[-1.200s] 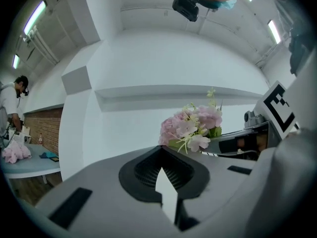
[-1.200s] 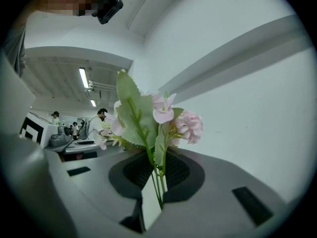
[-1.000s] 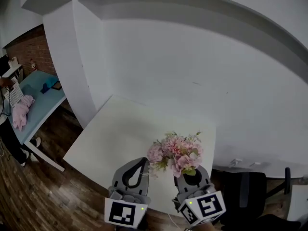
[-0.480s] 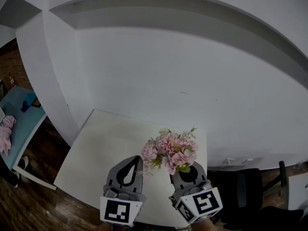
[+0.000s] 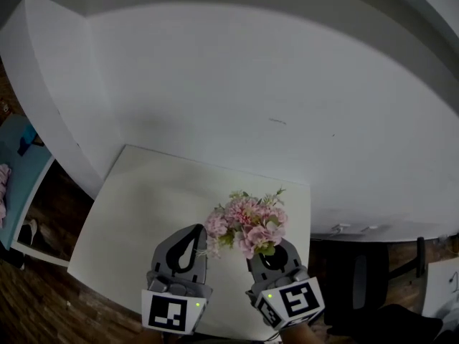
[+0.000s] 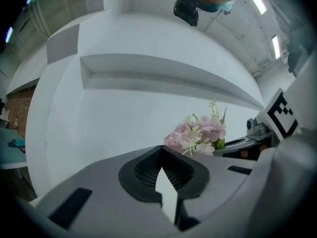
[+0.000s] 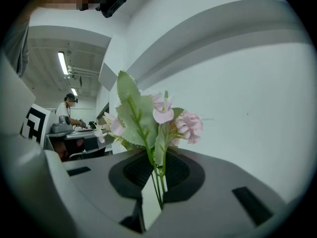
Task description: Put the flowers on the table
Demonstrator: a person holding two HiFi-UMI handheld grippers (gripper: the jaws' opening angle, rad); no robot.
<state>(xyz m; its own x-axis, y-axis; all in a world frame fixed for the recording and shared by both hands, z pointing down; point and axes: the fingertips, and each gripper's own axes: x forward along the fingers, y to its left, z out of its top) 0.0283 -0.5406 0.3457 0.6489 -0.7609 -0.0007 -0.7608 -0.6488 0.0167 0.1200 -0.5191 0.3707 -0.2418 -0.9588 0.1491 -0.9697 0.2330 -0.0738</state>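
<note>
A small bunch of pink artificial flowers with green leaves stands upright in my right gripper, which is shut on the thin green stems. The blooms rise above the jaws in the right gripper view. The bunch hangs over the near right part of the white table. My left gripper is beside it on the left, shut with nothing between its pads. From the left gripper view the flowers show to the right.
A white wall with a ledge rises behind the table. A blue table stands at the far left over a wooden floor. A dark chair sits right of the table's near corner.
The head view has swung right, so the blue table slid toward the left edge. Both grippers and the flowers shifted slightly left in view. The grip on the stems is unchanged.
</note>
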